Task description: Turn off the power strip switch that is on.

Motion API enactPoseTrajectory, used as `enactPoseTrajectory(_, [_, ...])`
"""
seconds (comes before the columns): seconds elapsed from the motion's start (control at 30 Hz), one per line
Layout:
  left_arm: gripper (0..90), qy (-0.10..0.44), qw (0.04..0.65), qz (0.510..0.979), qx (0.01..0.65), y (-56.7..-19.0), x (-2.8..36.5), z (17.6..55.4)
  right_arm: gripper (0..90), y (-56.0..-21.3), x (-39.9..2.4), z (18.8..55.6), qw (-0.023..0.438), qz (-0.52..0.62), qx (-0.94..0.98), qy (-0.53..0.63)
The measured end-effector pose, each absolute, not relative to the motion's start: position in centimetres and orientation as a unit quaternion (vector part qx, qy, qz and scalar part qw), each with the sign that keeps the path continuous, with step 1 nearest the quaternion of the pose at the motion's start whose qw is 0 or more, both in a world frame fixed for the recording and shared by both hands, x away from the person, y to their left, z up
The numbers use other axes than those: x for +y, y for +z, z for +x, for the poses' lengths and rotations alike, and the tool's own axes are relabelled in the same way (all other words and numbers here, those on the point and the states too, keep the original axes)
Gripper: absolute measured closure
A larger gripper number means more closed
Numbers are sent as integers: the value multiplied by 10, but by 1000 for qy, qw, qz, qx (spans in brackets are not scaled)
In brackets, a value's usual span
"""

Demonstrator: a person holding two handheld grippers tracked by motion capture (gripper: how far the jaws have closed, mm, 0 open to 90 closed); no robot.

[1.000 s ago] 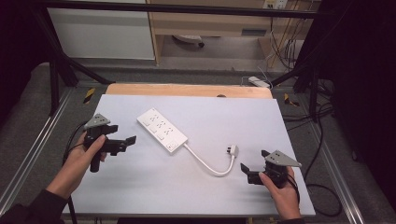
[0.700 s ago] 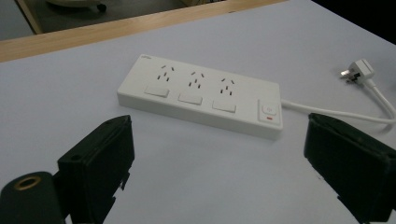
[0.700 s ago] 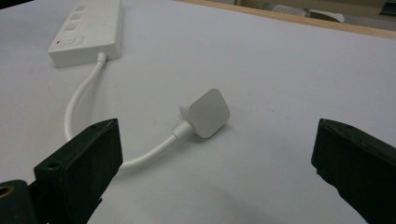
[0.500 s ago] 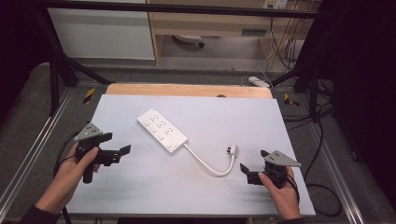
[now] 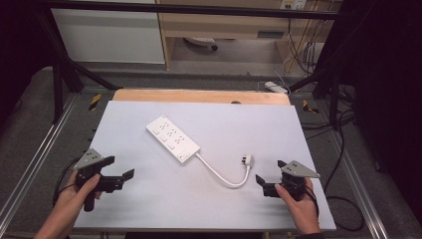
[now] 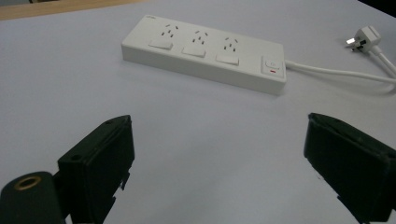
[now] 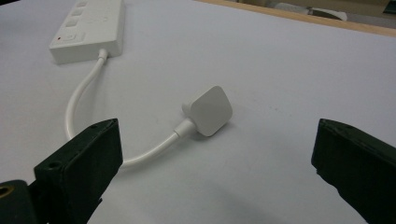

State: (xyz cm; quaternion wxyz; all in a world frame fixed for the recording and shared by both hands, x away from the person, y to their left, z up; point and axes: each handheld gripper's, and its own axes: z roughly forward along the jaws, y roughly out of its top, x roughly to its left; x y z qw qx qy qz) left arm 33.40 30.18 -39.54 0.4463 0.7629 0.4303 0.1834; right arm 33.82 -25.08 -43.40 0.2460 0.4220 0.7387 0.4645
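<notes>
A white power strip (image 5: 172, 139) with three sockets lies slantwise on the white table (image 5: 209, 209), left of centre. Its short white cable (image 5: 224, 177) curves to a white plug (image 5: 247, 160) lying flat. My left gripper (image 5: 119, 168) hovers open near the front left, its jaws wide apart and pointing toward the power strip (image 6: 205, 51), with nothing between them. At the front right my right gripper (image 5: 270, 171) is open, just short of the plug (image 7: 210, 109), which lies between and beyond its jaws, untouched.
A wooden strip (image 5: 199, 95) runs along the table's far edge. Metal frame rails (image 5: 30, 164) flank the table on both sides. A white adapter (image 5: 276, 87) and several cables (image 5: 343, 149) lie on the floor behind and to the right.
My left gripper has drawn back toward the front left of the table, away from the power strip. The right gripper, strip and plug have stayed put.
</notes>
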Motion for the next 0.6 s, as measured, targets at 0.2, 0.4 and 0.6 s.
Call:
enactPoseTrajectory(0.2, [87, 174, 453, 757, 437, -410, 299, 324, 24, -435, -251, 339, 246, 420, 741, 463])
enactPoseTrajectory(0.4, [87, 179, 451, 758, 436, -421, 295, 316, 23, -435, -251, 340, 251, 421, 740, 460])
enactPoseTrajectory(0.6, [88, 199, 441, 758, 437, -433, 287, 307, 23, -437, -252, 341, 253, 426, 741, 453])
